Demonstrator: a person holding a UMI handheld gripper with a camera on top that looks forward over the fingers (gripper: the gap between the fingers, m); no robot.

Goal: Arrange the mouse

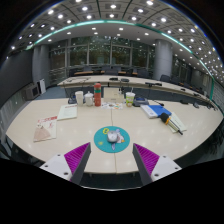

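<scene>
Mouse [114, 135]: one, light-coloured, sitting on the one round teal mouse pad [103, 142] near the surface's [30, 115] near edge, just ahead of the hand-held gripper [111, 158]. Gripper is spread wide, both purple pads [76, 155] visible, nothing between them, no contact with anything. The mouse lies ahead of the gap between the fingers, a bit right of pad centre. My read: the gripper is held back and open, lined up on the mouse for an approach; grasp not yet started.

Rest of the surface, counted as far as I can tell:
- cups [80, 97] and a bottle [98, 95] in a cluster toward the far edge, roughly five items, exact split unclear
- one yellowish cup [130, 98] a little to the right of that cluster
- papers [66, 112] on the left, about two stacks, one with pinkish print [44, 129]
- blue item plus some dark tools [160, 113] on the right, too small to identify

Clutter is well apart from the mouse pad, so the approach lane looks unobstructed.
</scene>
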